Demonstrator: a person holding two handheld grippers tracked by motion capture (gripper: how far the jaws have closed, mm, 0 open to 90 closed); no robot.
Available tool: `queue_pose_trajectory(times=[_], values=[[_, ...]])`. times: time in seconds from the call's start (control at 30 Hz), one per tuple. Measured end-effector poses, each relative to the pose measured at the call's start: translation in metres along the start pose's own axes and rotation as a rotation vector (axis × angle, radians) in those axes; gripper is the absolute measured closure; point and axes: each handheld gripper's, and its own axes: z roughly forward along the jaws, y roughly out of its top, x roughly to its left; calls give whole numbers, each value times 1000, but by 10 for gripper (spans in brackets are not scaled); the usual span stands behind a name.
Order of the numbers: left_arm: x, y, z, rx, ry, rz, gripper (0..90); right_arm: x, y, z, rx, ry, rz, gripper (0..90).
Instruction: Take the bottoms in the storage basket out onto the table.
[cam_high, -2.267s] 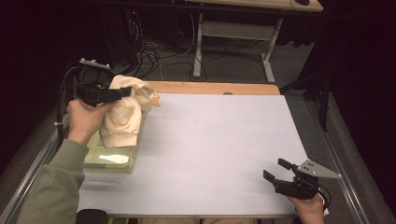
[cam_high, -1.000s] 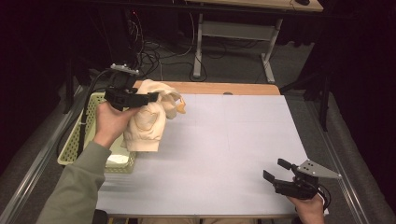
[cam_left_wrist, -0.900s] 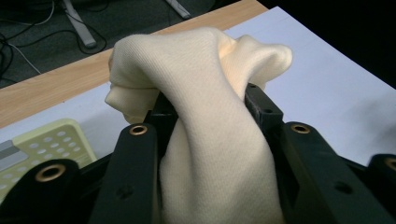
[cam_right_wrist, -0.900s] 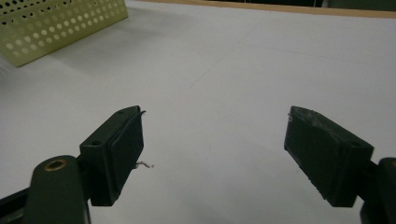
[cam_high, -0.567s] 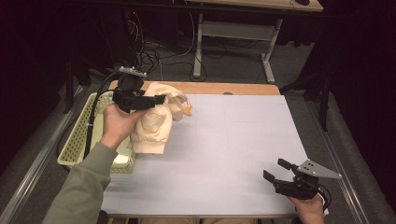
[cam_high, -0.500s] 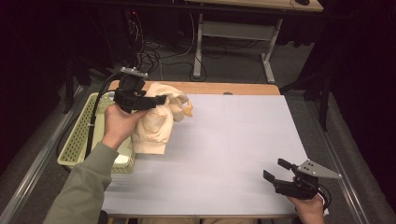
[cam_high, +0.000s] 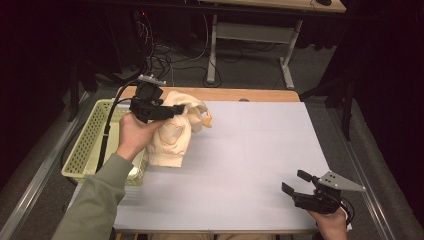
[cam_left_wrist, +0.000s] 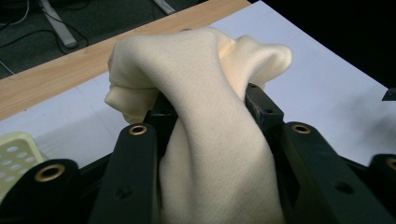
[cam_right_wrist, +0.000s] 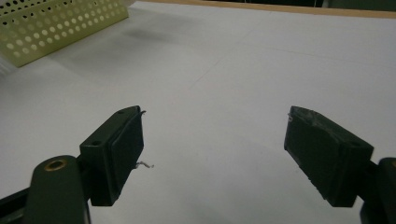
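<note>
Clamped between the jaws of the left gripper (cam_high: 170, 111) is a bunched cream cloth (cam_high: 175, 135), as is seen in the left gripper view, where the knitted fabric (cam_left_wrist: 205, 116) is squeezed between the two black jaws and spills over their tips. From the high view the cloth is seen held above the left part of the white tabletop (cam_high: 250, 150), hanging down from the gripper in a crumpled mass, its lower edge close to or on the surface; contact cannot be told. Just to its left a pale yellow perforated basket (cam_high: 87, 145) is placed at the tabletop's left edge, and its corner (cam_right_wrist: 56, 28) is also shown in the right gripper view. The right gripper (cam_high: 295, 186) is held low over the near right corner of the tabletop, well apart from the cloth, its jaws spread wide with nothing between them, as is confirmed by the right gripper view (cam_right_wrist: 212, 154).
</note>
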Motion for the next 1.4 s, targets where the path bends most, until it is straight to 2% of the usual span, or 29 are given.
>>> queue_pose_trajectory(times=[0.83,1.4], values=[[-15,2,24,23,-29,22,610,0,0,0,1,2,0,202],[-25,4,48,35,-37,33,608,1,0,0,0,5,-1,202]])
